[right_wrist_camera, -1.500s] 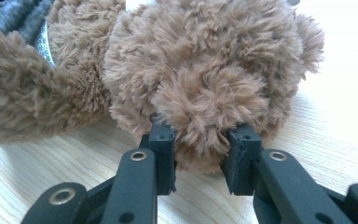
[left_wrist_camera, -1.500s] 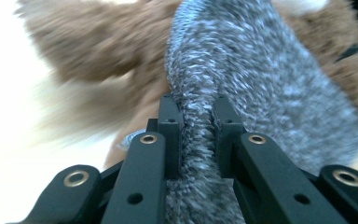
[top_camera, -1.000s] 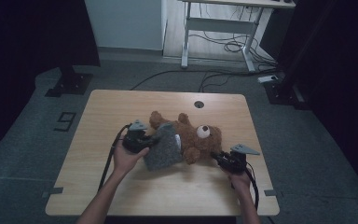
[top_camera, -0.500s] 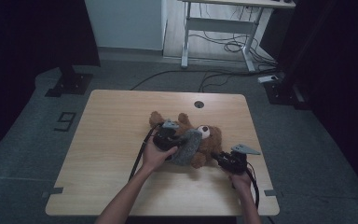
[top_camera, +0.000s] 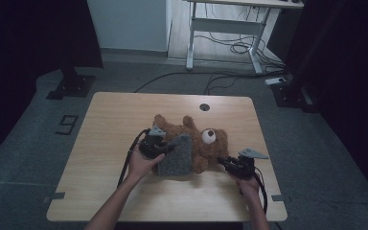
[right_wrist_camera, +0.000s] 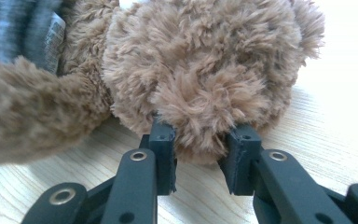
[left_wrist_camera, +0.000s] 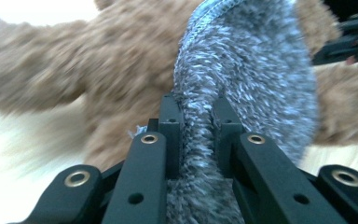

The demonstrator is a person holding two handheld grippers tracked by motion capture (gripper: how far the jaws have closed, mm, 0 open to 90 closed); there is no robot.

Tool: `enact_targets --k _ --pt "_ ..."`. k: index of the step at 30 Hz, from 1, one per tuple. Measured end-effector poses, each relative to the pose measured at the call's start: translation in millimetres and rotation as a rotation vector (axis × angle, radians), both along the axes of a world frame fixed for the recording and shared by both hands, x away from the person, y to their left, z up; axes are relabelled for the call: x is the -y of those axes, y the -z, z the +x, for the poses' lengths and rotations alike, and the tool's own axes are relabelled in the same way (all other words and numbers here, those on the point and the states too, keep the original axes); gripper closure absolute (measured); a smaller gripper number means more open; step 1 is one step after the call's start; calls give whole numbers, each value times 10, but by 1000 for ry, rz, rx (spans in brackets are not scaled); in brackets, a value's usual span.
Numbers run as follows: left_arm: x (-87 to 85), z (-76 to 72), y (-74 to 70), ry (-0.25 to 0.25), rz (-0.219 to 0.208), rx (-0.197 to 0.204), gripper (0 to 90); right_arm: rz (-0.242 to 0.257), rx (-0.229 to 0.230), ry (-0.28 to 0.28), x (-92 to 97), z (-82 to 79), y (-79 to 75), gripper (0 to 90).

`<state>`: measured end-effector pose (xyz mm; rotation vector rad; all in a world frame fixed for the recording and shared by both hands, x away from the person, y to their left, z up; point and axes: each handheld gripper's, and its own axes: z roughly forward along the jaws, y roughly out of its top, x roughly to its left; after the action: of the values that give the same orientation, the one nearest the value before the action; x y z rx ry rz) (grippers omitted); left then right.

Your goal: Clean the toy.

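From the high view, a fluffy brown teddy bear (top_camera: 199,139) lies toward the right half of the pale wooden counter (top_camera: 110,120), nearer its front edge, with a grey fuzzy cloth (top_camera: 177,157) draped over its body. In the left gripper view, the left claw (left_wrist_camera: 196,116) is pinched narrow on the cloth's fold. In the right gripper view, the right claw (right_wrist_camera: 200,140) grips what looks like the bear's paw or ear.

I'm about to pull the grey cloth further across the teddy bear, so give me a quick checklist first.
1. Left tongs pinching grey cloth: ok.
2. Right tongs clamped on teddy bear: ok.
3. Bear lying on table, away from the edges: ok.
4. Cloth lying over the bear's body: ok.
5. Cloth snagged underneath: cannot tell.
6. Left cable off the cloth: ok.
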<state>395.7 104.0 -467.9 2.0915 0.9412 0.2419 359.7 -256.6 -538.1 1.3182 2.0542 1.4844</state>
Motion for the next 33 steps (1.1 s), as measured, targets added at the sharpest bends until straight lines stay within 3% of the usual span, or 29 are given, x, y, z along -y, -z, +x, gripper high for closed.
enact_targets --k 9,14,15,16,17,18,19,20,21,22,23,24,25,26,27,28,29,30,32,33 --pt "-581 -118 215 -102 46 -35 775 13 1 1 3 -12 -12 692" --pt "-648 -154 136 -110 35 -22 775 23 7 5 -6 -10 -28 693" --pt "-588 -174 44 -98 35 -1 775 25 5 8 -2 -8 -26 694" --pt "-588 -174 44 -98 35 -1 775 25 5 8 -2 -8 -26 694" --pt "-480 -178 -88 -77 26 25 775 28 6 12 -4 -8 -24 695" --pt "-480 -178 -88 -77 26 25 775 28 6 12 -4 -8 -24 695" --pt "-338 -154 -226 -52 19 46 775 26 9 14 -8 -12 -27 698" --pt "-338 -154 -226 -52 19 46 775 26 9 14 -8 -12 -27 698" --pt "-172 -107 -345 -24 14 62 775 28 11 15 -8 -15 -27 700" --pt "-172 -107 -345 -24 14 62 774 30 10 15 -7 -15 -27 701" --pt "15 -56 -433 6 5 77 775 30 11 15 -6 -16 -26 701" --pt "15 -56 -433 6 5 77 775 30 11 15 -6 -16 -26 701" --pt "210 -2 -489 34 -1 89 775 30 11 14 -6 -16 -25 703" --pt "210 -2 -489 34 -1 89 775 30 11 14 -6 -16 -25 703" --pt "399 57 -516 69 -17 84 774 31 11 15 -6 -14 -23 705" --pt "399 57 -516 69 -17 84 774 31 11 15 -6 -14 -23 705" --pt "594 109 -511 102 -33 76 774 32 12 14 -6 -13 -21 705" --pt "594 109 -511 102 -33 76 774 31 11 13 -5 -13 -21 706" --pt "792 153 -471 139 -40 60 774 33 11 15 -6 -13 -20 706" --pt "979 186 -406 169 -28 44 773 31 12 15 -7 -13 -18 706"
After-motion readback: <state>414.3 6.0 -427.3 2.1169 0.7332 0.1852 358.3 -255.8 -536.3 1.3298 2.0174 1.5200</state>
